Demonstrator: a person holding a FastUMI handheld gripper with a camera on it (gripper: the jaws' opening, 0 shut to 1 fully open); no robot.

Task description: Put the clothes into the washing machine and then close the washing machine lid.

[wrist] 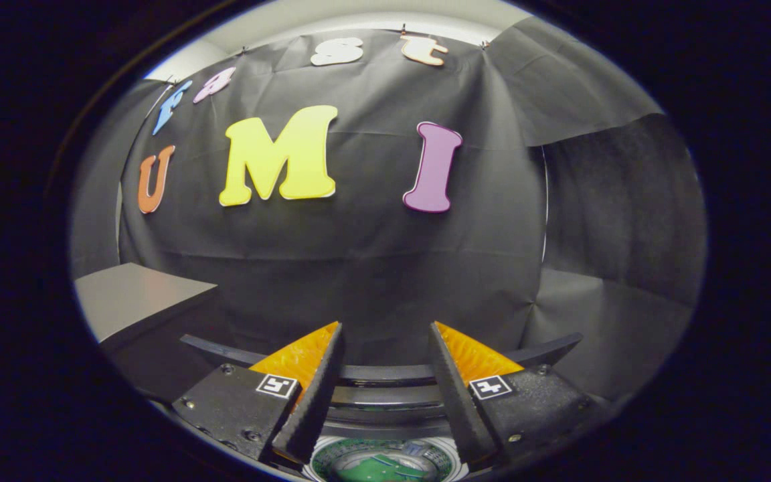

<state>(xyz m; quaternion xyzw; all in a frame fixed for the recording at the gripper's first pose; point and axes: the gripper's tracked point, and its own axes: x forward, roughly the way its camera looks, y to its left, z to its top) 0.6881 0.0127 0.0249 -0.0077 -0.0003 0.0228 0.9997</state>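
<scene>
We're hovering the gripper (385, 335) with fingers spread wide, gripping nothing — the washing machine (385, 391) is sitting just below them, its drum (382, 465) showing green between the fingers.

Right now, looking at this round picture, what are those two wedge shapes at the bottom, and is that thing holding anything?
The picture comes from a fisheye camera mounted on a hand-held gripper, a tool a person carries instead of a robot arm. The camera looks forward along the tool's two fingers, which are the wedges you see. They stand apart, with nothing between them, so the gripper is open and holds nothing. Just below and beyond the fingers curves a dark rim, probably the washing machine's open top, with something green and white low between the fingers; I cannot tell what it is. Behind hangs the booth's black cloth wall, and a grey surface sits off to the side.
</scene>
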